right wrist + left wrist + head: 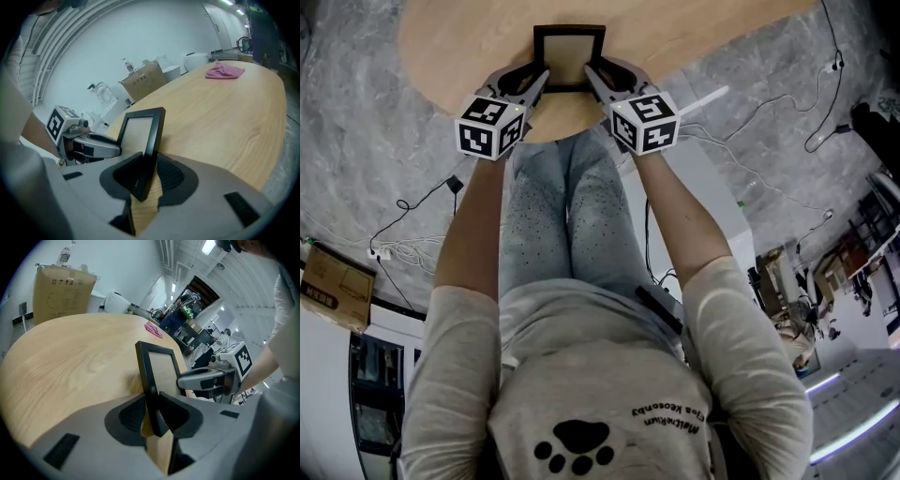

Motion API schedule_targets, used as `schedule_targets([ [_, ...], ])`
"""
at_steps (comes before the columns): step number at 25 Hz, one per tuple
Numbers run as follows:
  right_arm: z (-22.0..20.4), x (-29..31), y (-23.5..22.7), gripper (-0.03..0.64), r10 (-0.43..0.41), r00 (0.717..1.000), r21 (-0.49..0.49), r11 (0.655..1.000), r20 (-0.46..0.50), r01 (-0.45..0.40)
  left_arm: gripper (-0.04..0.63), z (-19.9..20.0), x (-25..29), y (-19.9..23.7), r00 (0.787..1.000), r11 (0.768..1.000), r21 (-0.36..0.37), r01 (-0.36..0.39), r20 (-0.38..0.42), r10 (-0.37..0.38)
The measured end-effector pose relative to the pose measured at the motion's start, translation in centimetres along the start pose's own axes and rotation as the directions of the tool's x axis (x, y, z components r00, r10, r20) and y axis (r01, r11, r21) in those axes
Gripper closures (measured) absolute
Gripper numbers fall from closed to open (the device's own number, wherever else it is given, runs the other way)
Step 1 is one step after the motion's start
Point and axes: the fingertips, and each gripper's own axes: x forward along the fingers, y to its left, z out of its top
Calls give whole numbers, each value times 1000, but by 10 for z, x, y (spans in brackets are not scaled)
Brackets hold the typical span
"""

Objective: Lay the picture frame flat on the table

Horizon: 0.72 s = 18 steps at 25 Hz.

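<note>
A person is holding a small black picture frame (569, 58) over a round wooden table (459, 42) with two hand-held claws. The frame is sitting close to the table's near edge, straight in front of the person. Its face is turning up toward them, and it is leaning back rather than lying flat. Whether its bottom edge is touching the wood is unclear.

The left claw (151, 401) is clamping the frame's left side bar between its pads. The right claw (149, 164) is clamping the right side bar the same way. Both are gripping low down, near the bottom corners.

To do this step well, both hands are probably needing to sink together, tipping the top edge away and down. Keeping the frame level from side to side should help, so the back is meeting the wood all at once and not one corner first. Letting go is best left until the frame is resting fully, with the pads then opening gently and drawing back without dragging it. Whether a stand is sticking out behind cannot be seen.
</note>
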Motion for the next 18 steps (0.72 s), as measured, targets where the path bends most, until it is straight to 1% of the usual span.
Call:
schedule_targets([
  [12, -4, 4, -7, 511, -31, 999, 28, 999, -22, 31, 488, -4, 6, 4, 998, 997, -32, -63, -20, 63],
  [18, -3, 8, -9, 511, -43, 999, 43, 998, -25, 44, 485, -3, 7, 8, 997, 996, -33, -78, -23, 77],
])
